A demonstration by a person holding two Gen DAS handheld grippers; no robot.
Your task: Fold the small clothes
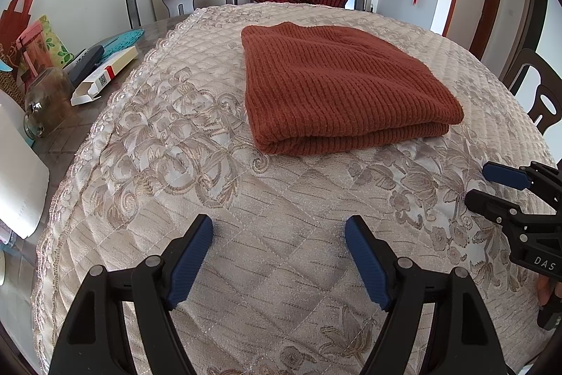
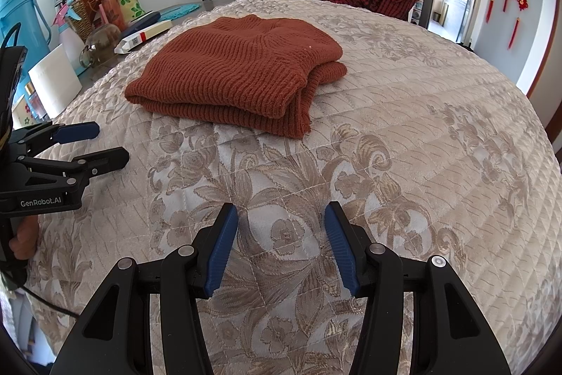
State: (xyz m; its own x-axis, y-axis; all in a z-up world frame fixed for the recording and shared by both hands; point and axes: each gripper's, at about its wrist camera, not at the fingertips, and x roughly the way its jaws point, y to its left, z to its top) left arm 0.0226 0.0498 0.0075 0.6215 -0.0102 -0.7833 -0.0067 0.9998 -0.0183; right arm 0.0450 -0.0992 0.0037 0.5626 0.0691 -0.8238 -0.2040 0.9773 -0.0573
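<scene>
The rust-brown knitted sweater (image 1: 337,83) lies folded into a thick rectangle on the quilted floral cloth (image 1: 246,269) covering the bench, well beyond both tools. The left tool (image 1: 279,255) hovers over bare cloth nearer than the sweater, fingers wide apart and empty; the right tool (image 2: 281,241) likewise stands apart, holding nothing. The folding looks essentially done. On the sweater's right side a lower layer sticks out loosely, so any next move would be tucking that edge square.

Both wrist views low, forward, sharing sweater (image 1: 337,86)
</scene>
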